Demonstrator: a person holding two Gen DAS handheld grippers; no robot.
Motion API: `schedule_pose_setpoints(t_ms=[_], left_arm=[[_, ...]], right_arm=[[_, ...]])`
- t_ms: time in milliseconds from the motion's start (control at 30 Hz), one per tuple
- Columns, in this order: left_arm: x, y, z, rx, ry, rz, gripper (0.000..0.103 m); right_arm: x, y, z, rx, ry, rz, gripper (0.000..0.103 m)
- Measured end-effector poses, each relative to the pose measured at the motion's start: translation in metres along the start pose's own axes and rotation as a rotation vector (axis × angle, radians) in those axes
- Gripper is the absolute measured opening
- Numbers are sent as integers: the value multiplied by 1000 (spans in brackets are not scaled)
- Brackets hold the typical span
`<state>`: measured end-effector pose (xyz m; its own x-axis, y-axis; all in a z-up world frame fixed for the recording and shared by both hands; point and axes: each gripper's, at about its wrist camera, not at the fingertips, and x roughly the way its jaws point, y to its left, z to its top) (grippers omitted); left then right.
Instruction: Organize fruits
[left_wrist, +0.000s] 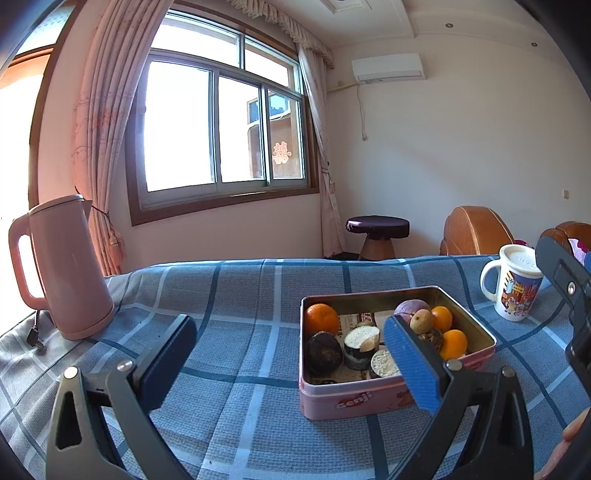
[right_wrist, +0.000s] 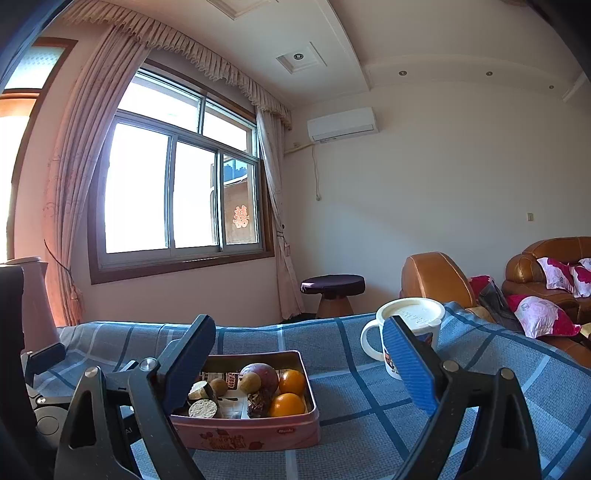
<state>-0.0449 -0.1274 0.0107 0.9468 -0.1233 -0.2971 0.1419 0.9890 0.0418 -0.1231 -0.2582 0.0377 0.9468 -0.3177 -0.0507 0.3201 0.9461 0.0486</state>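
Checked tablecloth (left_wrist: 240, 295), tin (left_wrist: 369, 398), kettle (left_wrist: 70, 266), mug (left_wrist: 513, 284)

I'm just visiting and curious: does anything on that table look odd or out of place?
Only the pink tin: among its oranges lie two dark cut chunks with pale crumbly faces that don't look like fruit. The kettle and lidded mug stand upright; nothing is spilled.

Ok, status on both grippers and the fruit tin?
Left gripper open, empty. Right gripper open, empty. Pink tin holds the fruit, oranges included. Mug beside it, path clear.
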Motion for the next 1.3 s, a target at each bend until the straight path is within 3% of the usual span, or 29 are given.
schedule_pose_setpoints(t_ms=[1300], left_arm=[[1, 3, 0, -3, 4, 10, 103]], right_arm=[[0, 0, 1, -1, -4, -1, 93]])
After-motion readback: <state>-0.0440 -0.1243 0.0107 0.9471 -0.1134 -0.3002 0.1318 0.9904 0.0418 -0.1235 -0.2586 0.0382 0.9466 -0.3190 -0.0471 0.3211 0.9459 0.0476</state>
